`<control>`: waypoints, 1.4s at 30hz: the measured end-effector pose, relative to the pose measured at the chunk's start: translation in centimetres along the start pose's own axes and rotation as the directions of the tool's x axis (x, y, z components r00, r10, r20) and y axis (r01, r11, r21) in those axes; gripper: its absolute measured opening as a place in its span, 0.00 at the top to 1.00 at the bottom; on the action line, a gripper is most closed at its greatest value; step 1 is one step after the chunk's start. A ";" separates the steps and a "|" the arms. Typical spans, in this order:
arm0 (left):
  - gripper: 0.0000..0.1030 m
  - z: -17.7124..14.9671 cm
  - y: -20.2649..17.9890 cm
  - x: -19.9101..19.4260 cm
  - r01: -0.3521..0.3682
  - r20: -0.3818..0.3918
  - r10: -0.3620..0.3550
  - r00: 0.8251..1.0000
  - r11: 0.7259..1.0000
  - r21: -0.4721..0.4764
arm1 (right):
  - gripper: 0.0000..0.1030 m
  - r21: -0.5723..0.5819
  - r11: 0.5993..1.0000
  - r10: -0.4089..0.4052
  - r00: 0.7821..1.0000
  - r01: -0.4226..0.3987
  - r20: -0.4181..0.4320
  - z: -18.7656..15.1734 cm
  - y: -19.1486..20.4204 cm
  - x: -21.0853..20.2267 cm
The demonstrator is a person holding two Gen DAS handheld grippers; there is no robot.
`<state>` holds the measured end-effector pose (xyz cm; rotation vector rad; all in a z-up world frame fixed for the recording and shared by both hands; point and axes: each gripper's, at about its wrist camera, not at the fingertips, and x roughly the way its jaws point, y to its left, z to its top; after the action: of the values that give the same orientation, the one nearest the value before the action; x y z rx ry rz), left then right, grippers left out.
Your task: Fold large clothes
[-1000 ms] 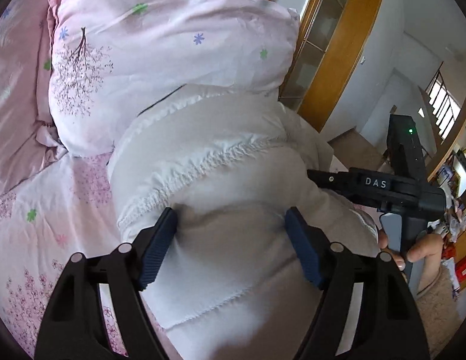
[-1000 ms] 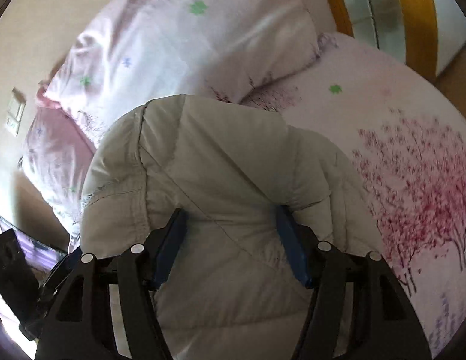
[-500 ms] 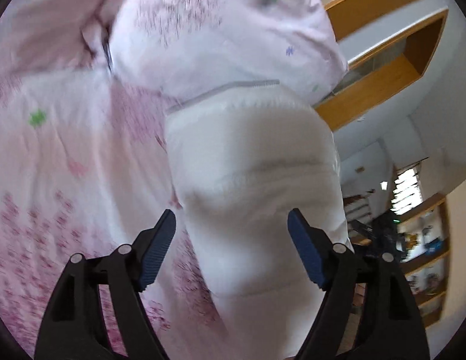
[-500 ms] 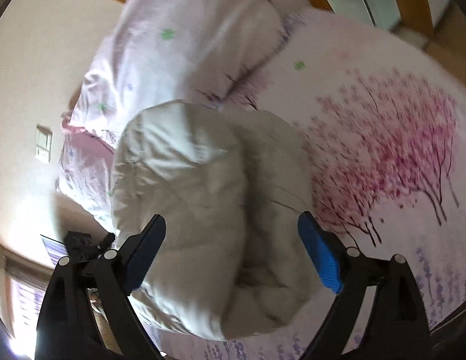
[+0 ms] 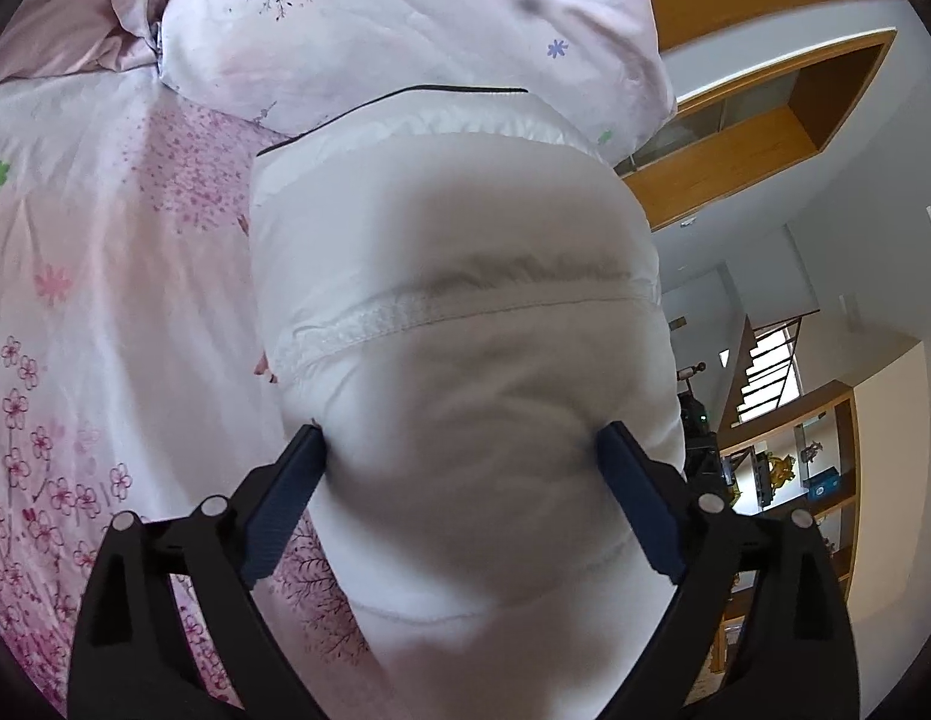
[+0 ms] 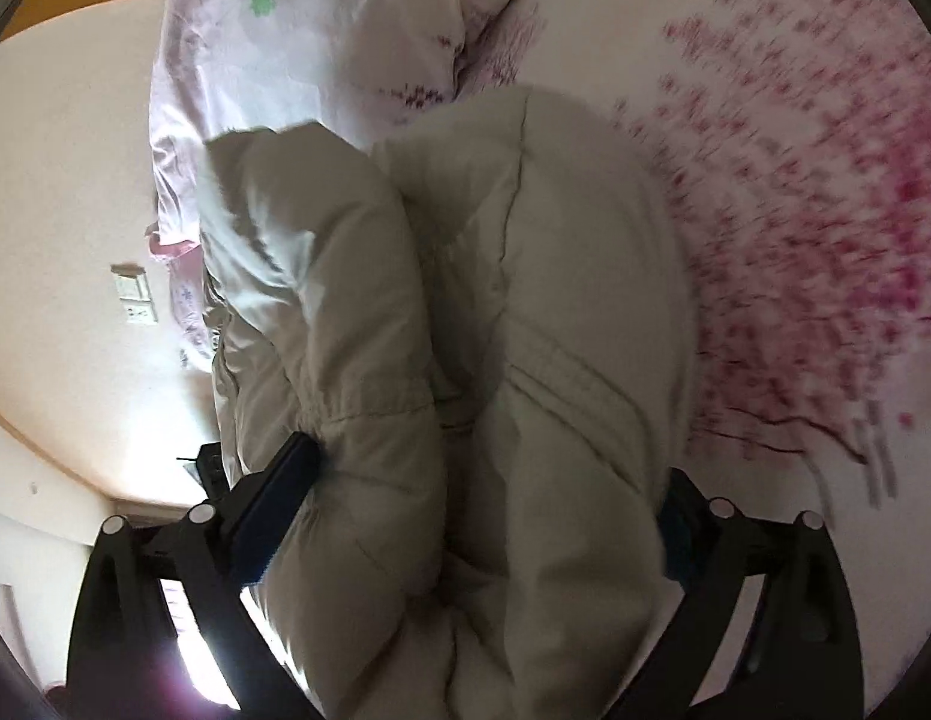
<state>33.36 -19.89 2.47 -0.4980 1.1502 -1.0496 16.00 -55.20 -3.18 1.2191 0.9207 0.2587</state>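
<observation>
White puffy quilted jacket bulges between both tools: left tool, right tool each clamped on padding above floral bed sheet. Soft, light, springy; likely best gripped at stitched seams.

Bright daylight on the left view, dim backlit right view – motion-blurred bedsheet, fisheye-warped dark corners

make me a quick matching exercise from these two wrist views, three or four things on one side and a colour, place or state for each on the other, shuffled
Things:
1. puffy jacket
2. pillow
3. bedsheet
4. wooden cabinet

Descriptions:
A. orange-brown, right of the bed
B. white, bulging between the pads of the left gripper and of the right gripper
C. pale pink, beyond the jacket
D. flat, printed with pink blossom

Pairs: 1-B, 2-C, 3-D, 4-A
</observation>
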 end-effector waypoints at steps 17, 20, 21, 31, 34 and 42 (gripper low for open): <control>0.49 -1.0 0.3 -2.9 0.054 0.110 -0.055 0.992 0.998 0.014 | 0.53 -0.126 0.990 0.070 0.992 -0.056 0.105 -4.8 3.5 0.4; 0.51 -0.7 0.1 -5.2 0.043 0.148 -0.049 0.988 0.998 0.041 | 0.54 -0.146 0.986 0.097 0.992 -0.085 0.081 -5.2 4.9 1.6; 0.52 -0.9 0.1 -6.3 0.039 0.162 -0.046 0.986 0.998 0.050 | 0.54 -0.160 0.982 0.117 0.991 -0.105 0.067 -5.4 5.7 2.4; 0.52 -2.6 5.4 -20.3 -0.078 0.396 0.078 0.915 0.997 -0.017 | 0.55 -0.282 0.938 0.164 0.976 -0.199 -0.142 -6.5 14.4 15.8; 0.52 -3.5 9.2 -22.1 -0.183 0.410 0.202 0.889 0.979 -0.086 | 0.54 -0.286 0.947 0.097 0.980 -0.145 -0.176 -7.4 14.9 20.7; 0.43 -4.1 11.2 -22.5 -0.281 0.408 0.300 0.862 0.954 -0.109 | 0.33 -0.326 0.945 -0.029 0.998 0.009 -0.055 -9.1 17.0 21.2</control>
<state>33.47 5.57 3.22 -0.5366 0.8307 -0.6123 27.63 -29.48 1.50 0.8998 0.9001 0.4167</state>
